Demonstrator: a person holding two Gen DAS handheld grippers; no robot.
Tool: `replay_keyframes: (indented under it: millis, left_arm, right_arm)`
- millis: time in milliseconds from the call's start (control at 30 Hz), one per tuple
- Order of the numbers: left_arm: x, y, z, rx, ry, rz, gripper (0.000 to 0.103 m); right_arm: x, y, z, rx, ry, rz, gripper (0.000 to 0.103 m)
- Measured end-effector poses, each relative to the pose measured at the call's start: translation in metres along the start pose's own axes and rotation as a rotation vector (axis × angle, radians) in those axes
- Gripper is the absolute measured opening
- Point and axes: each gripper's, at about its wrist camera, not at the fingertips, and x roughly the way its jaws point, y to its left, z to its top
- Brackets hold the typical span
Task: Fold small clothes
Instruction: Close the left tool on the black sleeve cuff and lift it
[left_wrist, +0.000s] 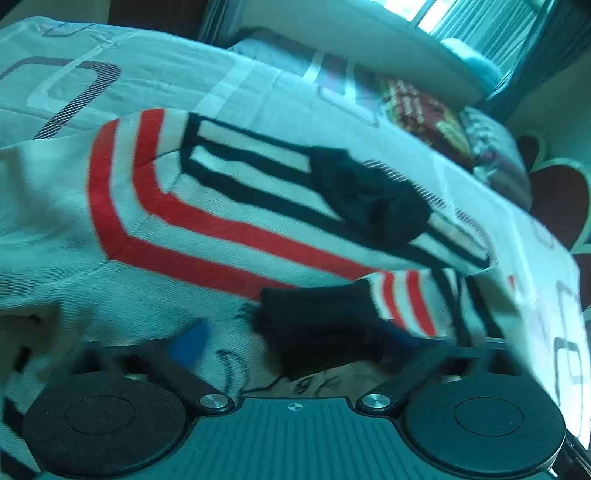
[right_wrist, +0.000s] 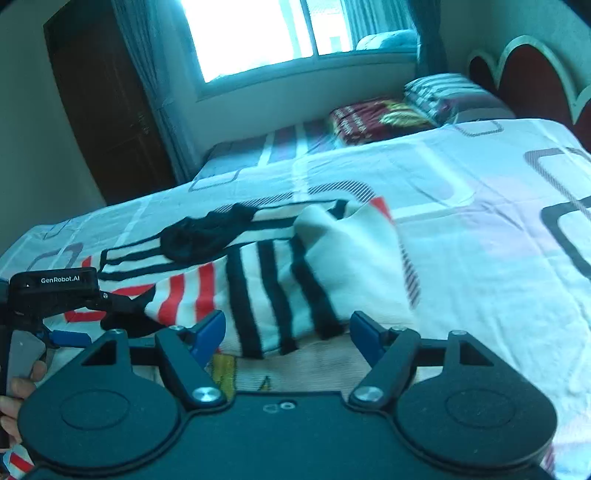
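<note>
A small white knit sweater (left_wrist: 155, 229) with red and black stripes and black cuffs lies on the bed; it also shows in the right wrist view (right_wrist: 280, 280). One sleeve with a black cuff (left_wrist: 317, 317) is folded across its front. My left gripper (left_wrist: 295, 343) is open just over the sweater, its blue fingertips (left_wrist: 190, 341) wide apart, the black cuff between them. In the right wrist view the left gripper (right_wrist: 92, 325) sits at the left by that cuff. My right gripper (right_wrist: 288, 332) is open over the sweater's near edge, its blue fingers (right_wrist: 208, 332) holding nothing.
The bedsheet (right_wrist: 480, 229) is pale with rounded square outlines and stretches wide to the right. Pillows (right_wrist: 384, 118) lie at the bed's head by a red headboard (right_wrist: 535, 77). A window and a dark wardrobe (right_wrist: 99, 103) stand behind.
</note>
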Motion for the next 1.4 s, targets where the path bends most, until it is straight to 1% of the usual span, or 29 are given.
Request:
replay_keyframes:
  millis: [33,67,133,167,200,233,300,400,500,600,667,733,767,800,833,867,900,933,1033,1067,1100,1133,1167,1200,1233,1300,1333,1367,1400]
  left_arm:
    - [0.001,-0.001,0.000,-0.003,0.010,-0.005,0.062]
    - [0.001,-0.002,0.000,-0.010,0.003,-0.008,0.061]
    - [0.001,-0.004,0.000,-0.008,-0.004,-0.013,0.038]
    - [0.001,-0.004,0.000,-0.015,-0.006,-0.011,0.036]
    - [-0.002,-0.005,0.000,-0.017,-0.023,-0.007,0.024]
    - [-0.005,-0.006,0.000,-0.011,-0.048,0.003,0.016]
    - [-0.015,-0.008,0.005,-0.008,-0.083,-0.012,0.013]
    - [-0.033,-0.010,0.018,0.001,-0.150,-0.031,0.002]
    - [-0.049,-0.005,0.036,0.010,-0.221,-0.021,0.002]
    - [-0.059,0.009,0.049,0.001,-0.253,0.005,0.002]
    - [-0.054,0.018,0.051,0.008,-0.189,0.026,0.002]
    - [-0.043,0.024,0.042,0.010,-0.111,0.012,0.003]
    - [-0.038,0.025,0.036,0.011,-0.082,0.004,0.005]
    - [-0.032,0.025,0.030,0.001,-0.054,0.006,0.025]
    - [-0.026,0.024,0.026,-0.016,-0.027,0.000,0.074]
    - [-0.022,0.023,0.022,-0.035,-0.018,-0.007,0.098]
    - [-0.022,0.021,0.016,-0.044,-0.052,-0.015,0.103]
    - [-0.020,0.019,0.012,-0.033,-0.074,-0.028,0.103]
    - [-0.006,0.010,0.006,-0.029,-0.042,-0.043,0.102]
    - [0.001,0.009,0.003,-0.048,-0.027,-0.053,0.101]
    - [0.007,0.009,0.000,-0.064,-0.010,-0.073,0.084]
    - [0.013,0.007,-0.002,-0.073,0.003,-0.077,0.072]
    - [0.015,0.003,-0.004,-0.070,-0.016,-0.068,0.072]
    - [0.016,0.002,-0.005,-0.073,-0.038,-0.083,0.068]
    - [0.019,-0.001,-0.005,-0.078,-0.040,-0.096,0.050]
    - [0.026,-0.004,-0.004,-0.094,-0.048,-0.110,0.034]
    - [0.028,-0.006,-0.005,-0.095,-0.059,-0.111,0.018]
    - [0.031,-0.010,-0.005,-0.089,-0.062,-0.115,0.014]
    - [0.030,-0.012,-0.005,-0.087,-0.073,-0.111,0.013]
  right_arm:
    - [-0.002,-0.003,0.000,0.003,-0.006,-0.010,0.075]
    - [-0.001,-0.006,0.000,0.004,-0.007,-0.021,0.075]
    - [-0.001,-0.013,0.000,0.018,-0.004,-0.038,0.075]
    - [0.000,-0.016,-0.001,0.023,-0.003,-0.046,0.075]
    - [-0.001,-0.019,-0.001,0.027,-0.004,-0.057,0.075]
    - [-0.002,-0.021,-0.002,0.029,-0.008,-0.067,0.075]
    - [-0.001,-0.025,-0.004,0.021,-0.009,-0.094,0.075]
    - [0.004,-0.029,-0.006,0.000,0.009,-0.122,0.075]
    - [0.013,-0.030,-0.008,-0.024,0.040,-0.139,0.075]
    - [0.026,-0.026,-0.010,-0.054,0.075,-0.136,0.071]
    - [0.025,-0.027,-0.011,-0.045,0.073,-0.137,0.071]
    - [0.021,-0.029,-0.013,-0.029,0.061,-0.127,0.075]
    - [0.022,-0.030,-0.013,-0.022,0.065,-0.121,0.075]
    - [0.024,-0.030,-0.014,-0.015,0.075,-0.117,0.075]
    - [0.026,-0.030,-0.014,-0.009,0.082,-0.114,0.075]
    - [0.027,-0.030,-0.014,-0.004,0.085,-0.111,0.075]
    - [0.027,-0.029,-0.014,-0.001,0.085,-0.108,0.075]
    - [0.025,-0.028,-0.014,-0.002,0.081,-0.104,0.075]
    - [0.023,-0.027,-0.014,-0.004,0.074,-0.103,0.075]
    - [0.022,-0.028,-0.014,0.000,0.073,-0.101,0.075]
    - [0.021,-0.029,-0.014,0.005,0.070,-0.102,0.075]
    - [0.019,-0.030,-0.014,0.009,0.066,-0.101,0.075]
    - [0.018,-0.031,-0.014,0.014,0.062,-0.098,0.075]
    - [0.017,-0.032,-0.014,0.015,0.057,-0.098,0.075]
    - [0.016,-0.032,-0.014,0.014,0.054,-0.100,0.075]
    - [0.015,-0.033,-0.015,0.019,0.051,-0.105,0.075]
    - [0.015,-0.034,-0.015,0.018,0.048,-0.110,0.075]
    - [0.015,-0.034,-0.016,0.016,0.044,-0.119,0.075]
    - [0.014,-0.035,-0.016,0.016,0.040,-0.127,0.074]
